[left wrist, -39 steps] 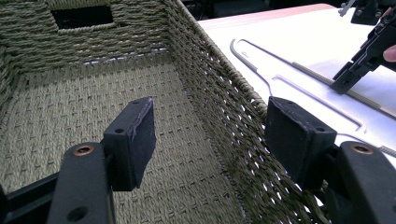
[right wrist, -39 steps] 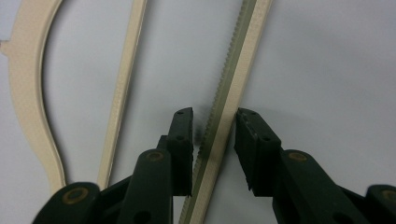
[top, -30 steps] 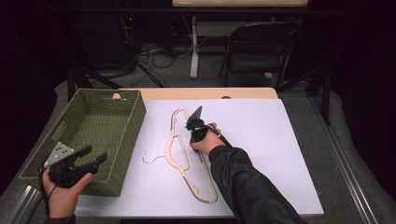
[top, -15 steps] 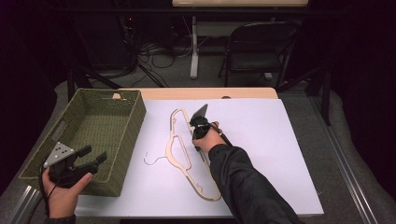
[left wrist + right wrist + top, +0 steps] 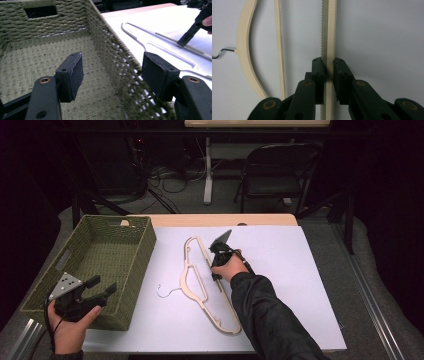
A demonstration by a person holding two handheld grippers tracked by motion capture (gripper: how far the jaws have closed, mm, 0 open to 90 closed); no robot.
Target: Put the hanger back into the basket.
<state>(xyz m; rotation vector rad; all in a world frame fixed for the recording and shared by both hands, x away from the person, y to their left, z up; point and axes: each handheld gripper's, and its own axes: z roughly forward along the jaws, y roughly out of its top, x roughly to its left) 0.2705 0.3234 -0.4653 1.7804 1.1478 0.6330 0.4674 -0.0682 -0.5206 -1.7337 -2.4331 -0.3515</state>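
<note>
I find the white worktop [image 5: 300, 285] evenly lit from overhead, its surroundings falling into deep darkness. Shadows are soft and short. In the left gripper view, the basket [image 5: 117, 62] rim is blurred close up. The right gripper view is sharp, without glare.

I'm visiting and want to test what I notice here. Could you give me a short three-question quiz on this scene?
1. True or false: the right gripper is shut on the hanger's bar.
2. The left gripper straddles the basket's: A) handle B) wall C) base
3. What colour is the basket?

Key: 1 true; 2 B; 3 green.
</note>
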